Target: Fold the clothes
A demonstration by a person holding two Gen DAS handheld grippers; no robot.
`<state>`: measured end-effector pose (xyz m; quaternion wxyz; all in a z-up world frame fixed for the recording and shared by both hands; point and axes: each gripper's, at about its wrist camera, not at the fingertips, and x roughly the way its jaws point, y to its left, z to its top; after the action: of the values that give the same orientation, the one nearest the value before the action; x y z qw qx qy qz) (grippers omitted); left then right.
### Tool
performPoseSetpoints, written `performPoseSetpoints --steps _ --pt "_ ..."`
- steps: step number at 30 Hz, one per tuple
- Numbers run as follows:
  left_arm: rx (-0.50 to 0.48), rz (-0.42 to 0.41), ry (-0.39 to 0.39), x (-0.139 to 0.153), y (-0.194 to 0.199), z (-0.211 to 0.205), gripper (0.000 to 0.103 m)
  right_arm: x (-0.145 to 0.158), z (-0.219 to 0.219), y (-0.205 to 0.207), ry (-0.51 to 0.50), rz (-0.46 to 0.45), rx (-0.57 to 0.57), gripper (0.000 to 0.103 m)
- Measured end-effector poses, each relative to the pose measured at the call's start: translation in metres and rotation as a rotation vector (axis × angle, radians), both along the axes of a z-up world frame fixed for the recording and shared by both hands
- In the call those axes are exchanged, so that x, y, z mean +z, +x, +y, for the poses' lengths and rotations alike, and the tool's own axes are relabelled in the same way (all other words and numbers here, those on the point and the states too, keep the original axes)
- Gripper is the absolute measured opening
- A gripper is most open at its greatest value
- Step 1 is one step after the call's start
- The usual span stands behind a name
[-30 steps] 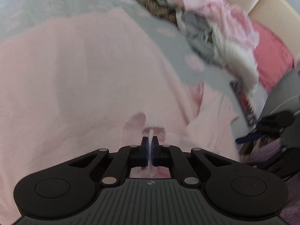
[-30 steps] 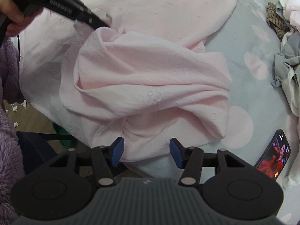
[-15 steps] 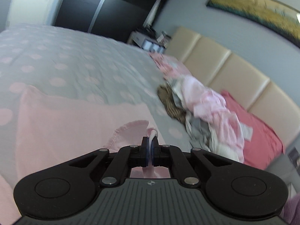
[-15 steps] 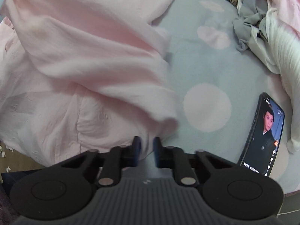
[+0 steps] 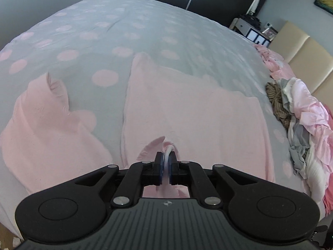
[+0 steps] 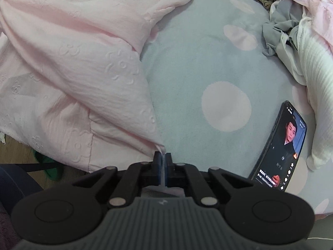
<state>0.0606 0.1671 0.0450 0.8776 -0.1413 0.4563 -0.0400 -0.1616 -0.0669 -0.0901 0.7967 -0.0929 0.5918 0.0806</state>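
My left tongs (image 5: 165, 167) and right tongs (image 6: 163, 167) each pinch the pink garment (image 6: 68, 66); it probably stretches leftward from the right tongs.

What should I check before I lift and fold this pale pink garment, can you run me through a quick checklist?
1. Left gripper shut on a fold of the pale pink crinkled garment: ok.
2. Right gripper shut on the garment's corner: ok.
3. Garment lying flat: not ok, bunched with deep folds in the right wrist view.
4. Black smartphone with lit screen clear of the garment: ok, apart on the grey dotted bedspread.
5. Heap of mixed clothes apart from the garment: ok.
6. Matching corners held: cannot tell.
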Motion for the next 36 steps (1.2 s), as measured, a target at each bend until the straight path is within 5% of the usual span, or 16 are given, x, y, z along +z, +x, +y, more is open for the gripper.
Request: performPoseSetpoints --steps 2,7,11,15,20,24,29,36 --pt "-0.011 0.004 0.022 -0.002 -0.007 0.003 0.02 0.006 0.002 -0.003 0.012 0.002 0.006 0.009" --pt "-0.027 0.006 0.093 -0.002 -0.024 0.004 0.035 0.025 0.01 -0.016 0.038 -0.029 0.044 0.014" --pt "-0.118 0.002 0.116 -0.006 -0.033 -0.005 0.045 0.037 0.023 -0.021 0.047 -0.096 0.098 0.034" --pt "-0.294 0.05 0.21 -0.026 -0.045 -0.038 0.049 0.036 0.04 -0.007 0.025 -0.158 0.16 0.038" --pt "-0.383 0.063 0.32 -0.047 -0.054 -0.064 0.049 0.047 0.038 0.022 0.073 -0.24 0.105 0.036" --pt "-0.333 0.031 0.338 -0.048 -0.046 -0.063 0.049 0.053 0.037 0.048 0.114 -0.286 0.012 0.036" --pt "-0.149 -0.006 0.217 -0.047 -0.02 -0.037 0.049 0.044 0.033 0.082 0.135 -0.308 -0.108 0.037" --pt "-0.057 -0.009 0.156 -0.056 0.01 -0.029 0.049 0.02 0.012 0.12 0.341 -0.275 -0.406 0.038"
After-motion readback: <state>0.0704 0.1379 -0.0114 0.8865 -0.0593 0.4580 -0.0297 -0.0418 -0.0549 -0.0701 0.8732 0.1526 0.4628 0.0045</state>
